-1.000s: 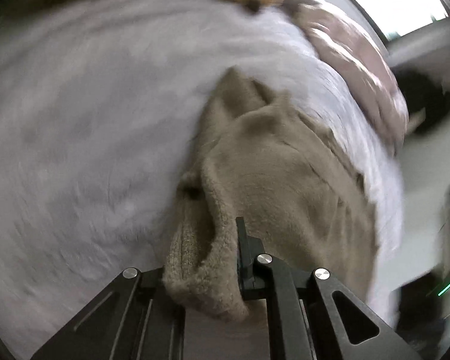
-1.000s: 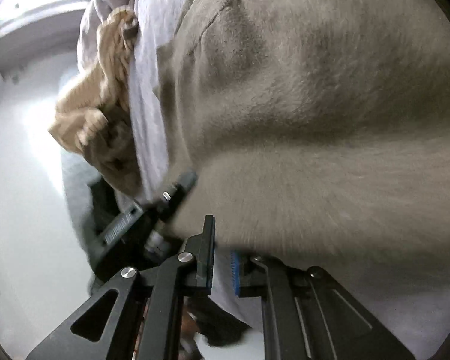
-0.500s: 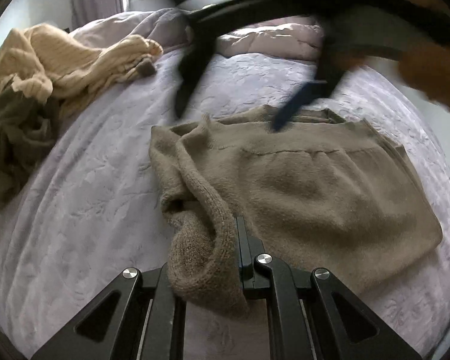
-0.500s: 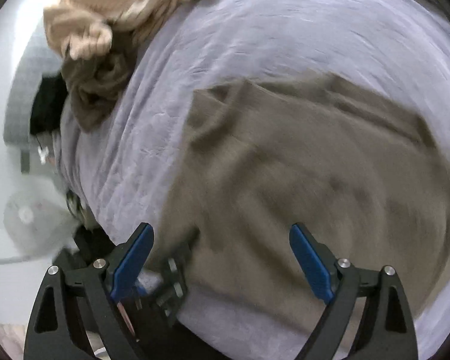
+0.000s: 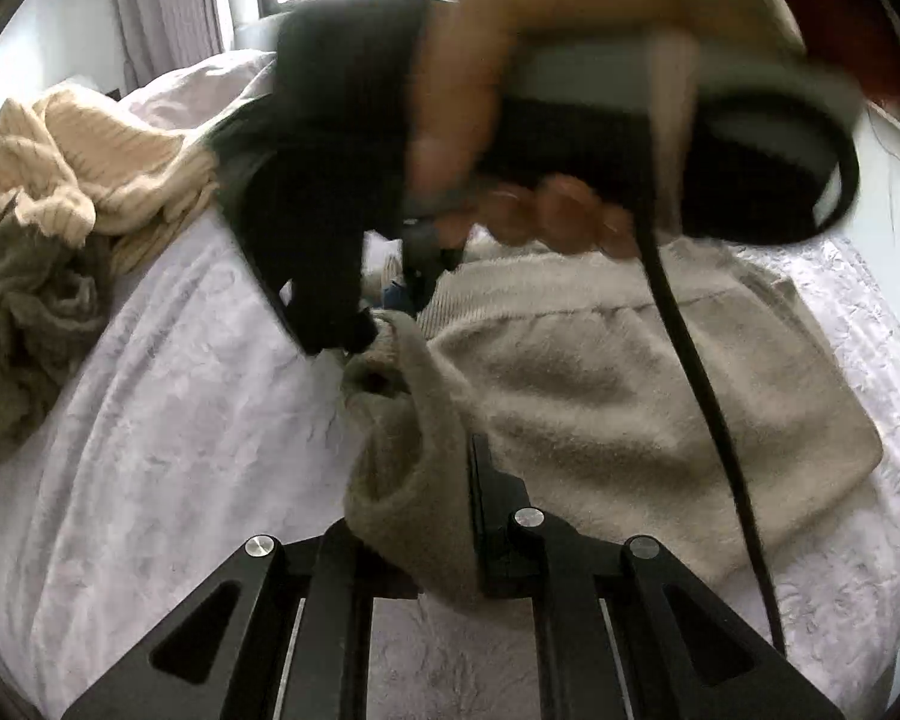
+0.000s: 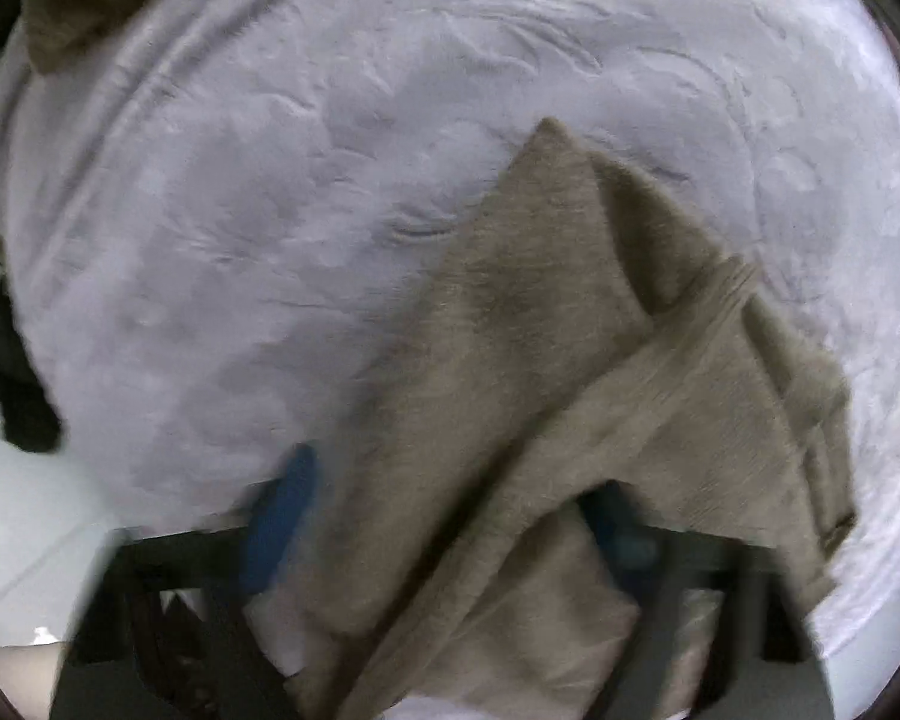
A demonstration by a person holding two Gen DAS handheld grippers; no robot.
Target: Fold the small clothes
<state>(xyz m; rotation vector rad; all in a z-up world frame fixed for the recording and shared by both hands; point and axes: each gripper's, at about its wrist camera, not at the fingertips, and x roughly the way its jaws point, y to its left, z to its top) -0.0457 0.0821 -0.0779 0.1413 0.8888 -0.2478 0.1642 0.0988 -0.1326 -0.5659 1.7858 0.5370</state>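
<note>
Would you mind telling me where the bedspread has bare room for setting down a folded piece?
Free: the bedspread between the taupe garment and the heap of clothes. Crowded: the right half under the garment, and the far left corner with the heap.

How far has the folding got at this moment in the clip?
Done: nothing looks fully folded. In hand: the fuzzy taupe knit garment lies spread on the lilac quilted bedspread; the left gripper is shut on one bunched edge, and the right gripper is closing over another part of it. Left: finishing this fold, then the crumpled cream ribbed sweater and olive garment.
</note>
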